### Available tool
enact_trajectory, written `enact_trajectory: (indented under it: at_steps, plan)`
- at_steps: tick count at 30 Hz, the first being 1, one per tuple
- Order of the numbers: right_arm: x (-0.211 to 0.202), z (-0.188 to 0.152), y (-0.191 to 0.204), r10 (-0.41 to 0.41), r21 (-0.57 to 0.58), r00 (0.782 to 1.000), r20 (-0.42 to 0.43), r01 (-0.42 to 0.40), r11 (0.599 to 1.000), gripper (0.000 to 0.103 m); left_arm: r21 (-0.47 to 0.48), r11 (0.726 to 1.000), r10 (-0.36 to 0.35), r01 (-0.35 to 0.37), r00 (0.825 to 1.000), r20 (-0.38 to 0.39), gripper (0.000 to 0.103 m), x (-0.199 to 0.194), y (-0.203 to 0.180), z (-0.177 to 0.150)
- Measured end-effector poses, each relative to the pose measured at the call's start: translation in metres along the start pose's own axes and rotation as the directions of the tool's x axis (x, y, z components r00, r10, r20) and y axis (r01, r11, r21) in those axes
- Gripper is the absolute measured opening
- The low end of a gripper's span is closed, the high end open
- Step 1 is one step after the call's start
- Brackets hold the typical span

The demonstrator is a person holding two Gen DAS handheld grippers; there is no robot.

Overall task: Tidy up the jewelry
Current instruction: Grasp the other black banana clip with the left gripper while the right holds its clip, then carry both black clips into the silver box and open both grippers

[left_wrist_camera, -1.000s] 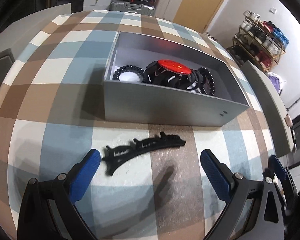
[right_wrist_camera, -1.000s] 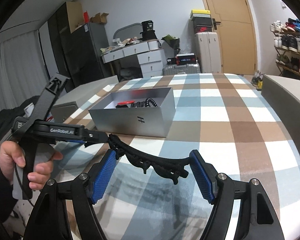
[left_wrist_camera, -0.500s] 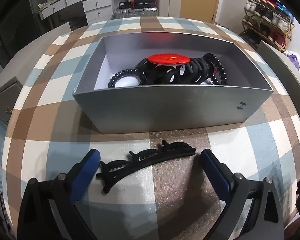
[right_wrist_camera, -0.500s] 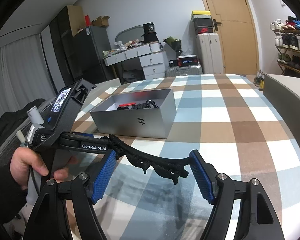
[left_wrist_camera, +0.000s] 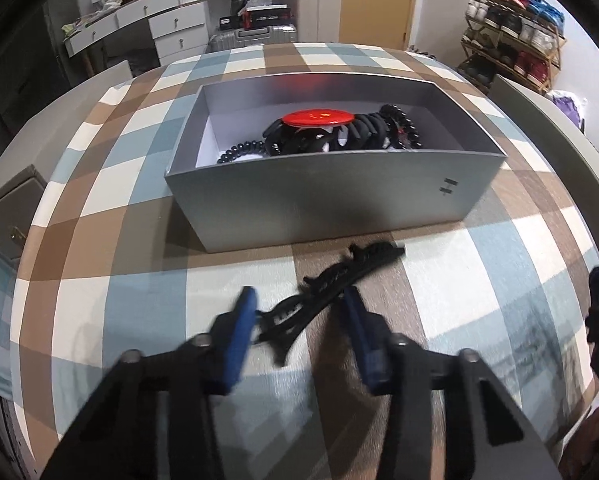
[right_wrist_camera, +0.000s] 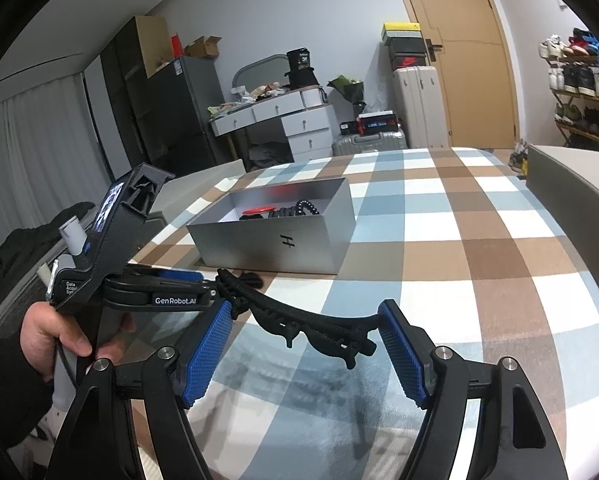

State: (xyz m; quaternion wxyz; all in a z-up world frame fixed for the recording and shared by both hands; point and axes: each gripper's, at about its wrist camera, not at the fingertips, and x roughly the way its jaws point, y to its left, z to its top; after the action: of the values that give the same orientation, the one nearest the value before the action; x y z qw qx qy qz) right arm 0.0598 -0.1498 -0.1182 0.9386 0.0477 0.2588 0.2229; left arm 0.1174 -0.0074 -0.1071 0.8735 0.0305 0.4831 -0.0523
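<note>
A long black hair clip (left_wrist_camera: pixel 331 280) lies on the checked cloth in front of a grey open box (left_wrist_camera: pixel 331 200). The box holds black hair ties (left_wrist_camera: pixel 375 132) and a red disc (left_wrist_camera: pixel 317 117). My left gripper (left_wrist_camera: pixel 299 312) straddles the near end of the clip, its blue pads partly closed but apart from it; the view is blurred. In the right wrist view the clip (right_wrist_camera: pixel 307 324) spans between the pads of my open right gripper (right_wrist_camera: pixel 305 344), and the left gripper (right_wrist_camera: pixel 203 292) reaches its far end.
The box (right_wrist_camera: pixel 275 236) stands on a checked table (right_wrist_camera: pixel 479 280). A grey chair back (right_wrist_camera: pixel 571 200) is at the right edge. Drawers, suitcases and a shoe rack stand beyond the table.
My left gripper has moved forward over the clip's near end and its pads have narrowed markedly. The right gripper has held still.
</note>
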Motion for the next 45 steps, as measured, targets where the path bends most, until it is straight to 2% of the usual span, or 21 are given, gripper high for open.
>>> enact_trajectory:
  at_steps: [2,7,9,14,19,27,34,36,40,43,45]
  plan:
    - [-0.001,0.000,0.001,0.000,0.000,1.000,0.001,0.000,1.000,0.075,0.016,1.000,-0.009,0.009,1.000,-0.001,0.025,-0.001,-0.002,-0.002]
    - [-0.003,0.000,0.002,0.000,0.008,1.000,0.003,0.000,1.000,0.075,0.033,0.998,-0.045,0.045,0.999,-0.016,0.021,-0.006,-0.005,-0.007]
    - [-0.005,0.001,0.003,-0.002,0.007,1.000,0.006,0.002,1.000,0.075,0.032,0.997,-0.071,0.072,0.997,-0.014,0.020,-0.010,-0.006,-0.009]
    - [-0.006,0.001,0.003,-0.004,0.005,1.000,0.004,0.004,1.000,0.075,0.052,0.997,-0.060,0.058,0.998,0.035,0.020,-0.026,-0.007,-0.015]
    - [-0.009,0.004,0.010,-0.003,-0.009,1.000,0.007,0.003,1.000,0.075,0.040,0.996,-0.079,0.078,0.997,0.020,0.020,-0.027,-0.003,-0.023]
    - [-0.012,0.009,0.027,0.008,-0.047,1.000,0.011,-0.008,0.999,0.075,0.037,0.995,-0.093,0.091,0.994,0.053,0.020,-0.045,0.006,-0.040]
    - [-0.004,0.006,0.040,0.026,-0.072,1.000,-0.015,-0.027,0.997,0.075,0.010,0.990,-0.138,0.138,0.990,-0.005,0.020,-0.033,0.012,-0.046]
    - [-0.002,0.006,0.042,0.024,-0.079,0.999,-0.021,-0.026,0.997,0.075,0.006,0.985,-0.174,0.174,0.984,-0.025,0.020,-0.028,0.010,-0.045]
    - [0.001,0.005,0.041,0.018,-0.075,1.000,-0.025,-0.020,0.997,0.075,0.028,0.982,-0.183,0.184,0.982,-0.046,0.024,-0.025,0.006,-0.037]
    - [0.002,0.004,0.037,0.016,-0.057,0.999,-0.030,-0.018,0.998,0.075,0.096,0.979,-0.173,0.178,0.983,-0.061,0.045,-0.021,-0.006,-0.030]
    - [0.002,0.003,0.034,0.017,-0.045,0.999,-0.032,-0.018,0.999,0.075,0.144,0.979,-0.142,0.147,0.989,-0.042,0.045,-0.018,-0.014,-0.029]
